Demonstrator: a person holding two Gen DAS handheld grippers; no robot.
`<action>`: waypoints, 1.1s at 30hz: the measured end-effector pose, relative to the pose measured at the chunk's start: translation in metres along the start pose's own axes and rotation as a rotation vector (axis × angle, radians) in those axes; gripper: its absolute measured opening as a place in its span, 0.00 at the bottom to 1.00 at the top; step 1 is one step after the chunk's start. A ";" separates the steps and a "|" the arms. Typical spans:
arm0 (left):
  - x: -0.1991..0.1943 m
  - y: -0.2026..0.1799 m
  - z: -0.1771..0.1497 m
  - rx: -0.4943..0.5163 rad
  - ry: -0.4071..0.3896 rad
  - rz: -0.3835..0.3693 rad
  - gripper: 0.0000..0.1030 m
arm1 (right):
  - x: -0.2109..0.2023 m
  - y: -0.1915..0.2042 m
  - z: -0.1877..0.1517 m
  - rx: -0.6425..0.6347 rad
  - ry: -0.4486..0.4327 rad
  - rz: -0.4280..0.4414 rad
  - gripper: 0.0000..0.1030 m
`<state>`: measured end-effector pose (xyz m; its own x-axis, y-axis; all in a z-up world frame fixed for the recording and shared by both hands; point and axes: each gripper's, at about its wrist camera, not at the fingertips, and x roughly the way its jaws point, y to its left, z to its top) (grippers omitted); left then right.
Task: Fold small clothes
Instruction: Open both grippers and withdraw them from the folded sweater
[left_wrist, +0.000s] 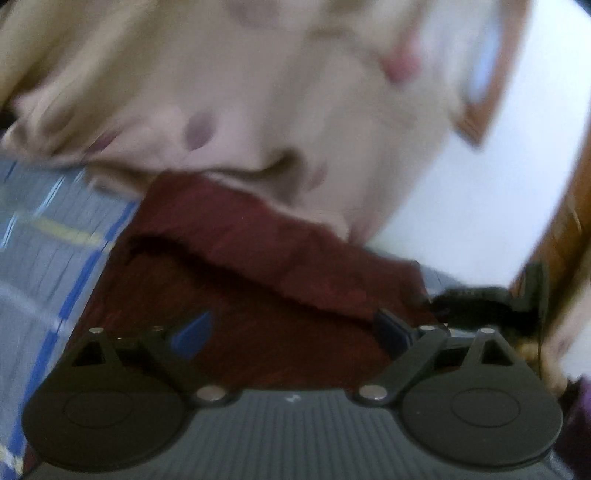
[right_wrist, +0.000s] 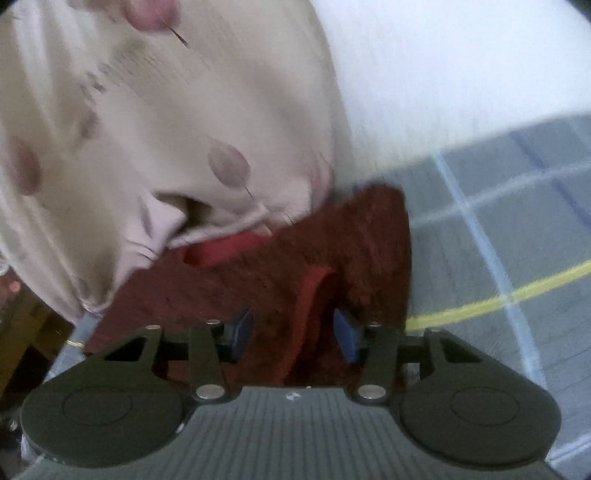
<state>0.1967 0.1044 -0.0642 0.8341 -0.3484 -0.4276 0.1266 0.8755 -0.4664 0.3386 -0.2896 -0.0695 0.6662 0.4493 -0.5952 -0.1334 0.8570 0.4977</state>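
A dark red garment (left_wrist: 258, 280) lies crumpled on a grey checked sheet (left_wrist: 44, 236), with a folded edge running across it. My left gripper (left_wrist: 291, 332) hovers low over it, jaws wide open, nothing between the blue pads (left_wrist: 192, 334). In the right wrist view the same red garment (right_wrist: 280, 266) shows a raised fold (right_wrist: 314, 295) that stands between the fingers of my right gripper (right_wrist: 293, 334). Its jaws are partly closed, and a gap still shows between the left pad (right_wrist: 242, 332) and the fold. Both views are blurred.
A large beige spotted cloth (left_wrist: 236, 96) bulges behind the garment and overlaps its far edge (right_wrist: 155, 122). The checked sheet (right_wrist: 509, 229) spreads to the right. A white wall (right_wrist: 461, 55) and a wooden frame (left_wrist: 491, 85) stand behind. A black object (left_wrist: 487, 301) lies at the garment's right.
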 end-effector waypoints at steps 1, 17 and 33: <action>0.002 0.006 -0.002 -0.034 0.002 0.005 0.92 | 0.004 0.001 0.000 0.005 0.008 0.014 0.15; 0.010 0.022 -0.025 -0.083 0.019 0.073 0.93 | -0.008 -0.014 0.024 -0.079 -0.119 -0.097 0.12; -0.073 0.019 0.010 -0.022 0.160 -0.102 0.93 | -0.133 -0.017 -0.055 0.082 -0.074 0.181 0.54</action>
<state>0.1435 0.1496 -0.0336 0.7211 -0.4857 -0.4942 0.1933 0.8259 -0.5296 0.2120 -0.3502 -0.0329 0.6894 0.5720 -0.4445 -0.1979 0.7389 0.6441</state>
